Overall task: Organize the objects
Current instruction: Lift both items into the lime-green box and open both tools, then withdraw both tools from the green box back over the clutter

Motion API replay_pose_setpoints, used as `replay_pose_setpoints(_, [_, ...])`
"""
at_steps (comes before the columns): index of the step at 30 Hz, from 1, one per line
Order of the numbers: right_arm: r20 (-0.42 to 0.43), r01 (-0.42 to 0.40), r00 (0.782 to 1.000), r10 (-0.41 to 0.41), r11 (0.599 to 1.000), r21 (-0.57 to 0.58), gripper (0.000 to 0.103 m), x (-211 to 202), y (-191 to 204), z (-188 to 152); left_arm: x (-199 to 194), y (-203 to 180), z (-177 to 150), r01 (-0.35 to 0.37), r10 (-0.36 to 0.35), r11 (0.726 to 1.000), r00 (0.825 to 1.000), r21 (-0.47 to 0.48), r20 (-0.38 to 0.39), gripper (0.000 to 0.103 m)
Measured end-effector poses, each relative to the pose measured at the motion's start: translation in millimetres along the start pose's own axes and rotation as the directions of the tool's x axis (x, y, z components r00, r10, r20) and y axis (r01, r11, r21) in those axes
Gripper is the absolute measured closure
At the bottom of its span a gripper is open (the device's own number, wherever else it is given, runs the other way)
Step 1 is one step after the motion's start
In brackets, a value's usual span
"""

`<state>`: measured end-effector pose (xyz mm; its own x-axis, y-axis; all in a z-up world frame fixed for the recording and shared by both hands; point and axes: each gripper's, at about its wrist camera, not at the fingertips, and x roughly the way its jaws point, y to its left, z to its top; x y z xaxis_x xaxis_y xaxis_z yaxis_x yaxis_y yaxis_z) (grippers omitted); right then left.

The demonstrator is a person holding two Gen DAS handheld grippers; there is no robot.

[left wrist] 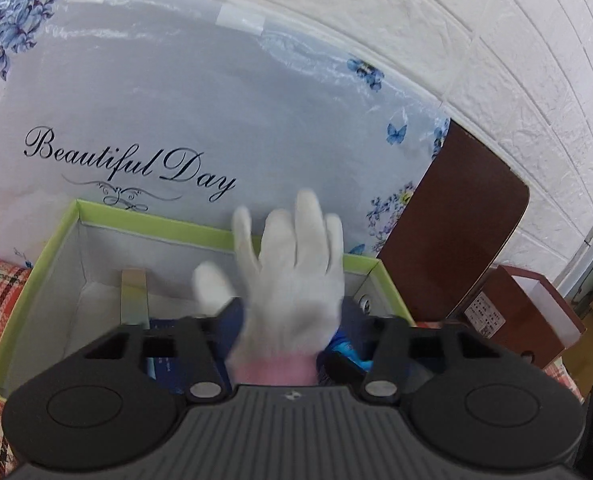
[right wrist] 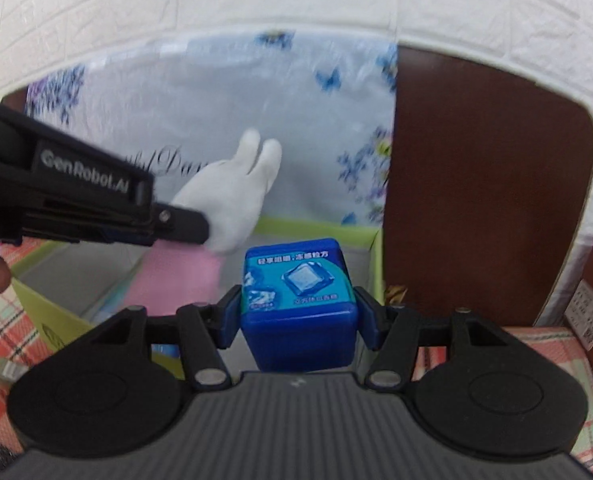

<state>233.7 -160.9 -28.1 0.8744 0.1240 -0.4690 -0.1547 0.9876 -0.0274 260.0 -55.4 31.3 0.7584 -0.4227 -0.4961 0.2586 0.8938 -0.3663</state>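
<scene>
My left gripper (left wrist: 284, 336) is shut on a white glove with a pink cuff (left wrist: 292, 276), held over the green-rimmed open box (left wrist: 152, 224). In the right wrist view the left gripper (right wrist: 200, 226) reaches in from the left with the glove (right wrist: 232, 204) above the box (right wrist: 320, 228). My right gripper (right wrist: 298, 312) is shut on a blue cube-shaped container with a printed lid (right wrist: 298, 300), held at the box's near right part. A pink item (right wrist: 176, 284) lies inside the box. Part of the blue container (left wrist: 346, 350) shows in the left wrist view.
The box lid (left wrist: 176, 120) printed "Beautiful Day" with blue flowers leans upright against the white brick wall. A dark brown board (right wrist: 484, 184) stands to its right, with a brown box (left wrist: 524, 312) beside it. A red plaid cloth (right wrist: 536, 344) covers the surface.
</scene>
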Motion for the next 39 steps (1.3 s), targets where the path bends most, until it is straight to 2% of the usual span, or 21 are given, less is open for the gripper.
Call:
replay_pose_setpoints(4, [0.026,-0.038,0.999,0.039,0.999,-0.021,0.016,-4,5,-5,-11,2,-7,-0.032,0.032,0.999,0.999,0.036,0.021,0.023])
replay_pose_setpoints(5, [0.042,-0.04,0.998,0.04,0.999,-0.018,0.014,-8,6,-5,-16,2,-8,-0.032,0.031,0.999,0.999,0.038,0.022,0.023])
replay_pose_setpoints(7, [0.082,-0.009,0.997,0.011,1.0,-0.022,0.002,-20,5,-3,-28,0,-8,-0.033,0.032,0.999,0.999,0.038,0.035,0.023])
replay_pose_setpoints(8, [0.106,0.01,0.994,-0.008,1.0,-0.019,0.0,-26,3,-2,-36,-1,-7,-0.042,0.04,0.998,0.998,0.039,0.041,0.023])
replay_pose_setpoints(10, [0.131,0.028,0.991,-0.026,1.0,-0.008,0.0,-37,-5,0,-50,-5,-7,-0.065,0.064,0.997,0.997,0.03,0.045,0.023])
replay_pose_setpoints(17, [0.126,0.0,0.992,-0.004,1.0,0.026,0.0,-90,-27,-6,-93,-24,-21,-0.135,0.135,0.99,0.991,0.049,-0.009,0.022])
replay_pose_setpoints(30, [0.059,-0.052,0.997,0.057,0.995,-0.084,0.0,-181,1,-36,-152,-34,-78,-0.133,0.135,0.99,0.99,0.052,-0.038,0.022])
replay_pose_setpoints(39, [0.019,-0.08,0.997,0.081,0.996,-0.042,0.0,-207,8,-68,-178,-12,-117,-0.142,0.142,0.99,0.987,0.011,-0.078,0.022])
